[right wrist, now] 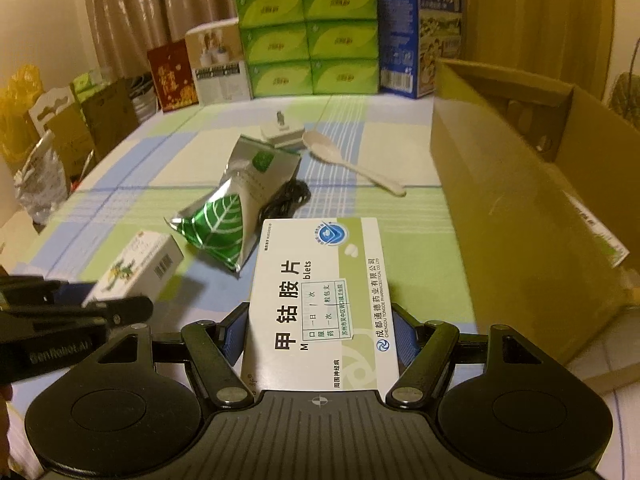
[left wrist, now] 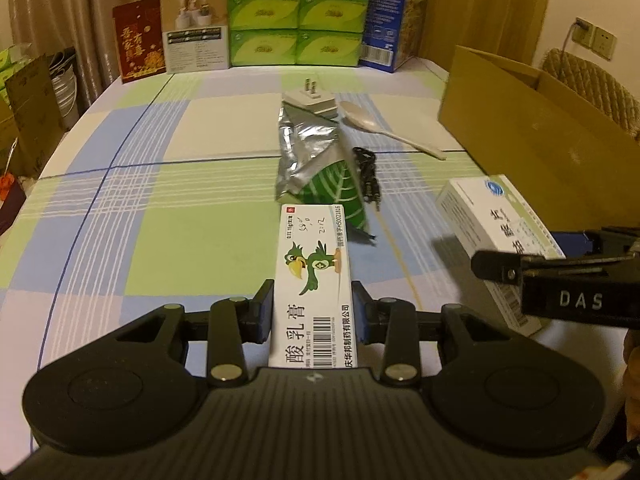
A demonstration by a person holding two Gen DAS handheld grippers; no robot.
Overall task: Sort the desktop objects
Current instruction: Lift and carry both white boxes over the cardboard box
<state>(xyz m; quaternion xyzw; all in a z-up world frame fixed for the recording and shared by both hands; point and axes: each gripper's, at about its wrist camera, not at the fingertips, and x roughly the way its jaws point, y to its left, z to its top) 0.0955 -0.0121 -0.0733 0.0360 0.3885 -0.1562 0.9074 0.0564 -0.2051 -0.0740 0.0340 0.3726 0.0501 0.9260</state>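
Checked counter (left wrist: 120, 208) in blue, green and cream, filling both views. At 12 o'clock, along the far edge: stacked green tissue packs (left wrist: 298, 12), a blue carton (left wrist: 386, 12) to their right, a white printed box (left wrist: 196, 28) and a dark red gift bag (left wrist: 138, 40) to their left. At 2 o'clock, open cardboard box (right wrist: 520, 184) standing on the counter, inside mostly in shadow.

Near the centre, silver and green foil pouch (right wrist: 236, 204) lying flat, crumpled. Just beyond its far end, at 12 o'clock, white plug adapter (right wrist: 282, 134) with prongs up. Beside the adapter, toward 1 o'clock, pale plastic spoon (right wrist: 348, 164), bowl far, handle running near and right. Tucked against the pouch's right edge, black coiled cable (left wrist: 368, 174).

Right claw (right wrist: 318, 336) clamped on a white and green tablet box (right wrist: 320, 304), blue pads pressing both long sides, box pointing toward 12 o'clock, seemingly raised off the counter in the left view. Left claw (left wrist: 312, 312) clamped on a narrow ointment box with a green bird (left wrist: 312, 284), also pointing toward 12 o'clock, far end overlapping the pouch in view; whether lifted or resting, hard to tell. Each claw visible from the other's camera, at 3 and at 9 o'clock.
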